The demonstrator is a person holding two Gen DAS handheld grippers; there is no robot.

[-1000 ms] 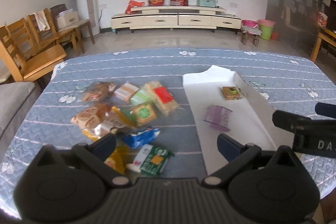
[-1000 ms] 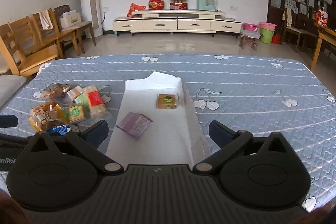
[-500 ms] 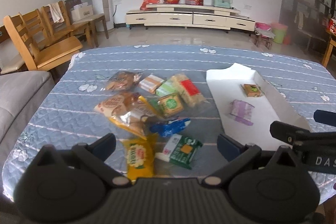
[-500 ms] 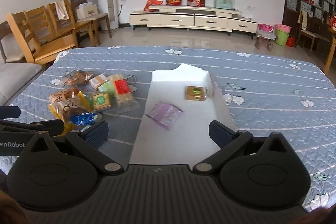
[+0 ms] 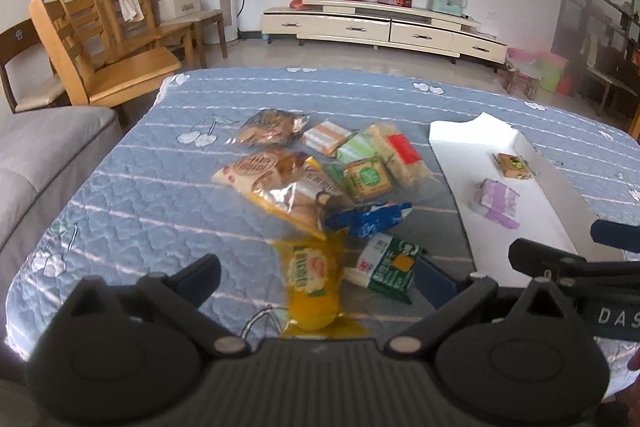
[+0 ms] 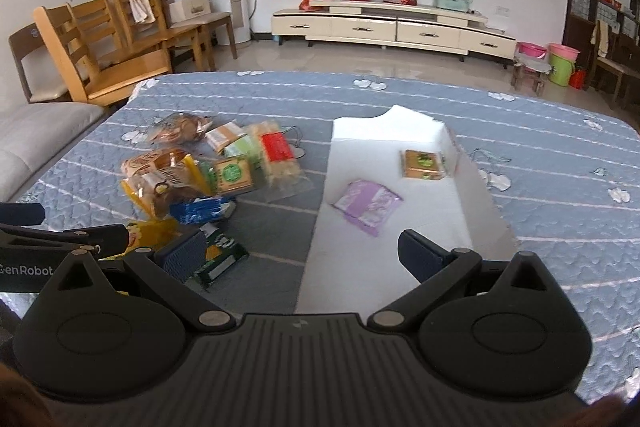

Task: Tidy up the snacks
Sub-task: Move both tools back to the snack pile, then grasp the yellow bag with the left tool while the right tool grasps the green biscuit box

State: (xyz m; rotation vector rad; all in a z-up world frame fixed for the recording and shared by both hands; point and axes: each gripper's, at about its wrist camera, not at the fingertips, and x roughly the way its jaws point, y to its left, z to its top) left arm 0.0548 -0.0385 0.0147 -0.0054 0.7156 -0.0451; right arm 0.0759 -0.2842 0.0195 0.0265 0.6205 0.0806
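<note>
On the blue quilted table (image 6: 540, 155) the loose snack pile (image 5: 320, 179) lies on the left side, and the white tray (image 6: 372, 227) just to its right holds only two snacks, a purple packet (image 6: 366, 205) near the middle and a brown square packet (image 6: 423, 165) at the far end. The left gripper (image 5: 316, 277) is released with its jaws wide apart above a yellow packet (image 5: 314, 287), and the right gripper (image 6: 300, 255) is also released, over the near left edge of the tray. The yellow packet is blurred and its near end is cut off by the gripper body, and a green packet (image 6: 220, 259) is partly hidden behind the right gripper's left finger.
</note>
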